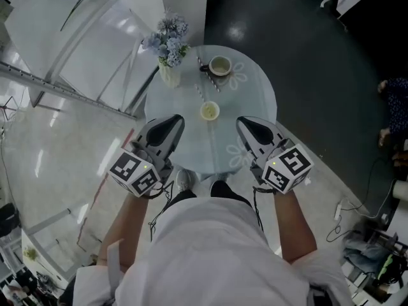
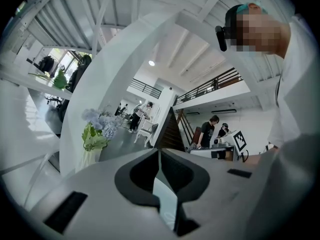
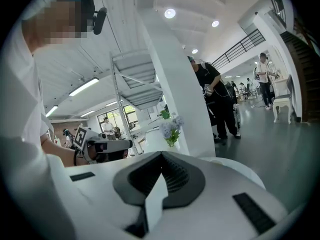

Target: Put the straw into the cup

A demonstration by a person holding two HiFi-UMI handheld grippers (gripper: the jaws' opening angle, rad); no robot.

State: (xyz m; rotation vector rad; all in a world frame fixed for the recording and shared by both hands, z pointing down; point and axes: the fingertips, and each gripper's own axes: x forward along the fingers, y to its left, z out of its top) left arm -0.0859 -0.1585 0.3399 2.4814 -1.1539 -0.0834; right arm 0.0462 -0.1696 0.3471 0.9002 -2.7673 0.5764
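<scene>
On the round glass table (image 1: pixel 255 88) a small cup (image 1: pixel 210 111) with pale contents stands near the middle. A wider cup (image 1: pixel 220 65) stands farther back. A thin pale stick (image 1: pixel 199 92), perhaps the straw, lies between them; it is too small to be sure. My left gripper (image 1: pixel 176 120) hovers at the table's near left edge, shut and empty. My right gripper (image 1: pixel 241 122) hovers at the near right edge, also shut with nothing in it. In the left gripper view the jaw tips (image 2: pixel 159 152) meet, and so do those in the right gripper view (image 3: pixel 161 155).
A vase of pale blue flowers (image 1: pixel 171 50) stands at the table's back left. Dark thin items (image 1: pixel 205 67) lie beside the wide cup. White stair framing (image 1: pixel 76 62) runs along the left. Several people (image 2: pixel 206 131) stand far off across the hall.
</scene>
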